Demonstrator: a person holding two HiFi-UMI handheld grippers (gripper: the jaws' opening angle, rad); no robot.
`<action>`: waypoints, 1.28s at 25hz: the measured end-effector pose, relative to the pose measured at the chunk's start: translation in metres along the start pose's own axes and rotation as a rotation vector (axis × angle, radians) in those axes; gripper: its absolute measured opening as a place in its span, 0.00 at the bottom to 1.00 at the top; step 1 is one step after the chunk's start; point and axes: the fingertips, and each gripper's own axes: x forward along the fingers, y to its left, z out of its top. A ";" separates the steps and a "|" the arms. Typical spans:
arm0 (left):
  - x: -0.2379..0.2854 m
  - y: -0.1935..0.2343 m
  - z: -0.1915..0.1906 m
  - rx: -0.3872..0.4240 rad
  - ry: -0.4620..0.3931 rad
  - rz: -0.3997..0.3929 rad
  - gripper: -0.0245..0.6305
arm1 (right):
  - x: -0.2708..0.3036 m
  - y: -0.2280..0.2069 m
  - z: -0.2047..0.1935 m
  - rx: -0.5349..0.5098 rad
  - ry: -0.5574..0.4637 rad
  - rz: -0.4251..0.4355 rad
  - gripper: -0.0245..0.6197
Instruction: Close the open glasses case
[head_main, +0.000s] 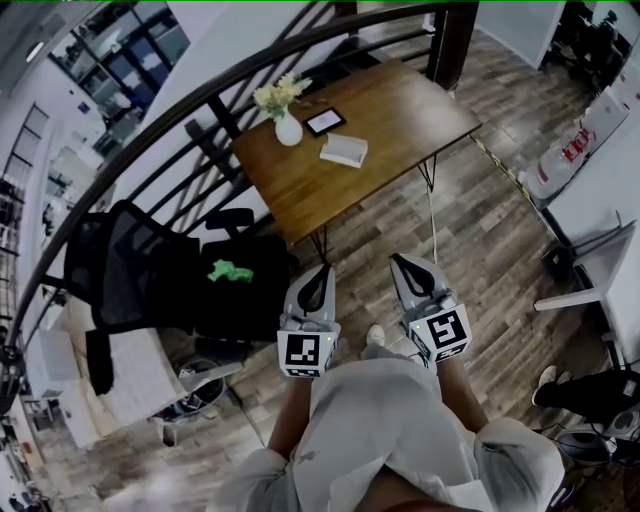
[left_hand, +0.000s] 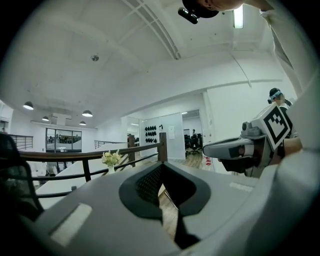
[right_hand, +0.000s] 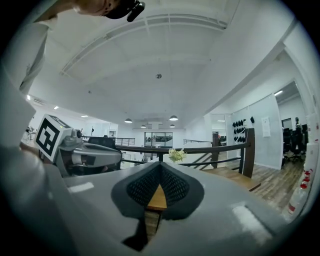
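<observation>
Head view alone catches the glasses case on the bench; left gripper and right gripper closed, empty, well away.

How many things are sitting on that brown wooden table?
3: a white vase of pale flowers at the left, a dark-framed flat panel right of it, and a pale glasses case nearer the person. Nothing seems hidden.

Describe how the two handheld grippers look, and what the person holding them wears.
The left gripper and right gripper are matching light grey shells tapering to pointed jaws lined with dark ridged pads. Each carries a white cube with black square markers at its back. No cables show. The person wears a pale top.
</observation>
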 end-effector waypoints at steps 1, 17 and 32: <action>0.005 -0.001 0.002 0.004 -0.002 0.004 0.07 | 0.002 -0.005 0.000 0.002 0.000 0.006 0.04; 0.068 0.003 -0.008 0.008 0.055 0.034 0.07 | 0.043 -0.062 -0.012 0.041 0.018 0.041 0.04; 0.168 0.041 0.001 -0.005 0.019 -0.033 0.07 | 0.112 -0.124 0.000 0.022 0.034 -0.016 0.04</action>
